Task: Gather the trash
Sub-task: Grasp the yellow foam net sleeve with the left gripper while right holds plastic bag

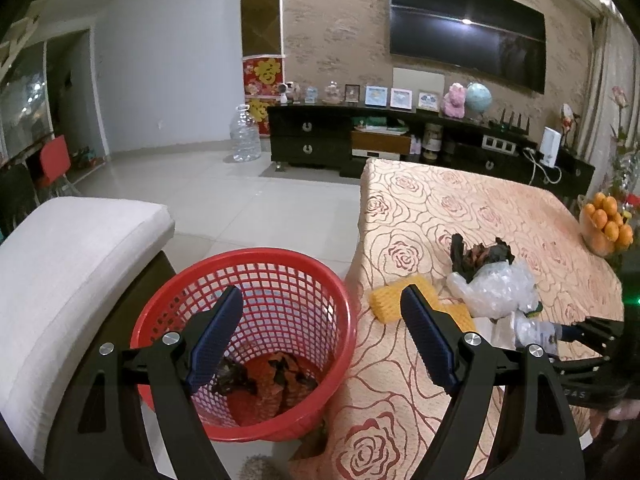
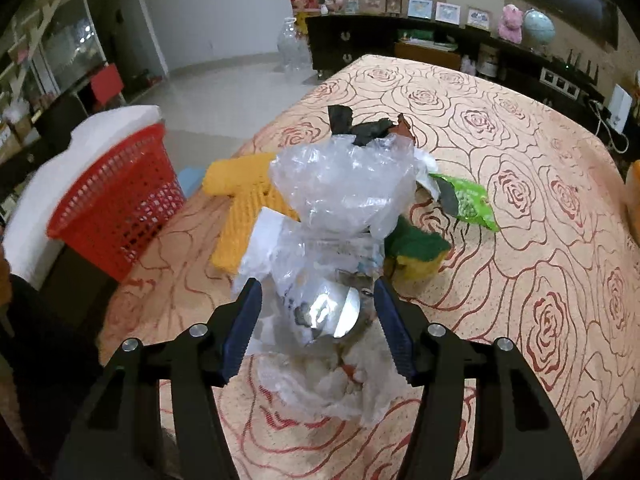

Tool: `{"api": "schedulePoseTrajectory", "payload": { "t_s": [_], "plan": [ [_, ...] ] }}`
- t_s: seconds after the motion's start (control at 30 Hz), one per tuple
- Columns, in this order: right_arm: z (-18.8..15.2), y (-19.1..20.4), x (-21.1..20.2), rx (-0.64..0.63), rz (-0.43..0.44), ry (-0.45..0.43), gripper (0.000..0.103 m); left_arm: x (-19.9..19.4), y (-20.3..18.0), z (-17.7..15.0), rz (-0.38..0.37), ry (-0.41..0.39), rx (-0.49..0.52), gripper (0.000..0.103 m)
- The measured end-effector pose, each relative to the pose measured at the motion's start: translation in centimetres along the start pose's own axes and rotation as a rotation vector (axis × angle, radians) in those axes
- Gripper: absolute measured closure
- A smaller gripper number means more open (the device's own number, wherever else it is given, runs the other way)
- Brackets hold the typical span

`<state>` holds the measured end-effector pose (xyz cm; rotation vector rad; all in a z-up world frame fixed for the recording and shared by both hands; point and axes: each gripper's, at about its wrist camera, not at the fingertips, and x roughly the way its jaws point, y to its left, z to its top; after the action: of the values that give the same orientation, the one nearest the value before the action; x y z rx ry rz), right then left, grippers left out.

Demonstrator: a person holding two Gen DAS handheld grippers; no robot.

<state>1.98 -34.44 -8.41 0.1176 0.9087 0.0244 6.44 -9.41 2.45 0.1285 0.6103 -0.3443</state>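
One red basket [image 1: 244,312], one clear plastic bag [image 2: 344,196], one green wrapper [image 2: 468,200], one yellow foam net [image 2: 244,204], two claws, one bowl of oranges [image 1: 606,226].

Red basket [image 2: 116,208] blurred; orange bowl [image 1: 606,228] cut by frame edge.

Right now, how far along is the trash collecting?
Done: dark and orange scraps already lie in the red mesh basket, under the open left gripper. In hand: the right gripper is closed on the crumpled clear plastic bag. Left on the rose-patterned tablecloth: black wrapper, green packet, yellow foam netting.
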Motion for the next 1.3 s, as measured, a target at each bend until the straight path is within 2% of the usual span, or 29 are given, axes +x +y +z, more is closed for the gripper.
{"api": "schedulePoseTrajectory", "payload": {
  "t_s": [0.17,0.3,0.4,0.67,0.93,1.3],
  "plan": [
    [0.0,-0.4,1.2,0.007,-0.012,0.003,0.047,0.0,-0.7,-0.1,-0.004,0.002,0.014,0.025],
    [0.1,-0.8,0.8,0.017,-0.003,-0.004,0.057,0.1,-0.8,-0.1,-0.004,0.002,0.014,0.025],
    [0.4,-1.3,-0.1,0.042,0.008,-0.027,0.059,0.1,-0.8,-0.1,-0.004,0.004,0.010,0.025],
    [0.9,-2.5,-3.6,0.088,0.047,-0.096,0.059,0.4,-1.3,-0.2,-0.003,0.012,0.018,0.025],
    [1.3,-4.2,-5.4,0.132,0.001,-0.141,0.059,1.4,-3.0,-0.8,-0.010,0.035,0.062,0.025],
    [1.8,-4.9,-6.6,0.158,0.003,-0.172,0.059,4.6,-7.6,-3.0,-0.011,0.135,0.191,0.025]
  ]
}}
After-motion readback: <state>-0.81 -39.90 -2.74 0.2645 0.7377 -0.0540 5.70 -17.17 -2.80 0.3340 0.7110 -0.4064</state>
